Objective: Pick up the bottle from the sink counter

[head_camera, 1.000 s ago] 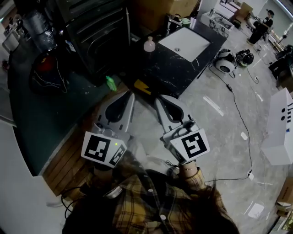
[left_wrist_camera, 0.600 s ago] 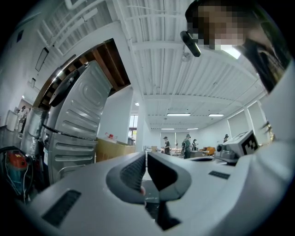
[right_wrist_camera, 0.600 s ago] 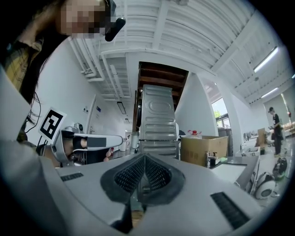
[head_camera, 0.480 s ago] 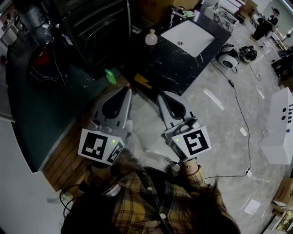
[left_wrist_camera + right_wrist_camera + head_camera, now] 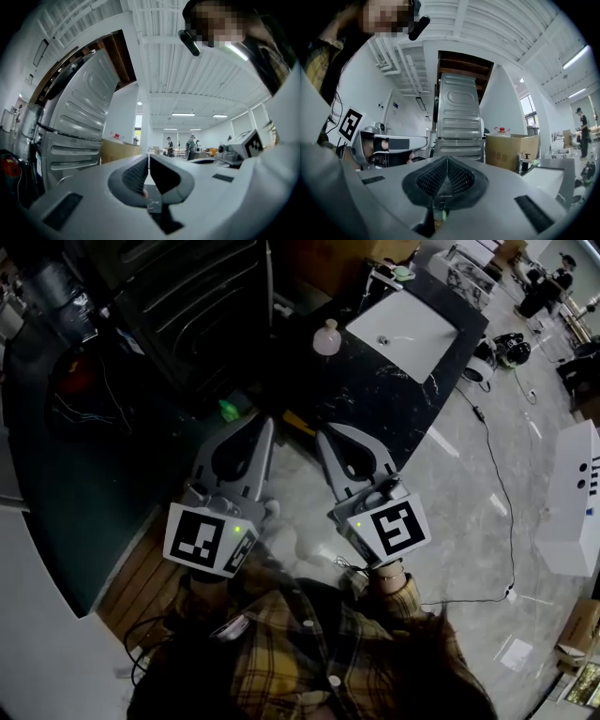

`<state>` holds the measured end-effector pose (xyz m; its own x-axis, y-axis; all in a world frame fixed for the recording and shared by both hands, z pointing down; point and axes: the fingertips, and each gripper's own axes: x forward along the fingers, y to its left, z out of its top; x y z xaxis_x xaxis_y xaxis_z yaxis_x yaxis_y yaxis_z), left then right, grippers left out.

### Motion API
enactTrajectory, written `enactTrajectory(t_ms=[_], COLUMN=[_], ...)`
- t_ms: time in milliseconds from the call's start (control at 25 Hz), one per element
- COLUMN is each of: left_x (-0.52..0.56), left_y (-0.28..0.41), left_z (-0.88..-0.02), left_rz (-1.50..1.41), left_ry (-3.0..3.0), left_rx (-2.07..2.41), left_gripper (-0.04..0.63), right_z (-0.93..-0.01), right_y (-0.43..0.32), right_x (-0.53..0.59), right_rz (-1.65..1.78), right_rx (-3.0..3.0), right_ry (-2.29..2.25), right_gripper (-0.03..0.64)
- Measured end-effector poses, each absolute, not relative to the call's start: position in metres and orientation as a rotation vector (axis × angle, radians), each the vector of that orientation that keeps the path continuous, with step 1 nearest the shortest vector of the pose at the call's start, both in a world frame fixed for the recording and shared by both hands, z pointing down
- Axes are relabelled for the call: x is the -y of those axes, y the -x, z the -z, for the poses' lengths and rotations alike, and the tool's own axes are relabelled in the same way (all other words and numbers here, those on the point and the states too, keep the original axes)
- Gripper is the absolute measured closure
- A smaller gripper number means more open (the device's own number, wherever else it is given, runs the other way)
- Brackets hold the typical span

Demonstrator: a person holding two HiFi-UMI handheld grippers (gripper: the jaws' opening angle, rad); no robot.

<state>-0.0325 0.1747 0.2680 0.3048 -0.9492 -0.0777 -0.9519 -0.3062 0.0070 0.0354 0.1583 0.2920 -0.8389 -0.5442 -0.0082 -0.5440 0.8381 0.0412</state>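
Head view shows the small pale round-bodied bottle (image 5: pixel 326 337) standing upright on the black marbled counter (image 5: pixel 375 399), just left of the white rectangular sink basin (image 5: pixel 403 334) and clear of its rim. The left gripper (image 5: pixel 265 424) and the right gripper (image 5: pixel 322 433) hang side by side over the grey floor, well short of the basin. Each has its jaws pressed together with nothing between them, as both gripper views confirm.

The step in hand looks like the approach, since neither gripper is near the bottle. To do it well, one gripper should spread its jaws wider than the bottle's body before arriving. It should then come in level at mid-body and close squarely, so the light bottle does not tip toward the basin.

The counter's near corner lies between the grippers and the basin, so the path must clear that edge. The tall dark metal rack (image 5: pixel 202 306) crowds the far side of the bottle from the basin. The bare counter on the basin's near side offers the open room.
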Motion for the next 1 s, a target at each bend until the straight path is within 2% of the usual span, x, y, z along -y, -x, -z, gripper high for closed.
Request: enactTrajectory(t_ms=[440,1000], left_x=[-0.090,-0.019], left_y=[0.110,0.150], left_z=[-0.288,-0.321], left_rz=[-0.072,0.012], left_ry=[2.602,2.665], left_rx=[-1.762,-1.770], left_gripper=[0.572,0.572], right_z=[-0.310,-0.333], right_y=[0.031,0.043], right_x=[-0.071,0.009], right_rz=[-0.018,-0.106], right_rx=[2.922,2.809], right_ry=[-1.030,-1.129], right_gripper=[0.600,0.600])
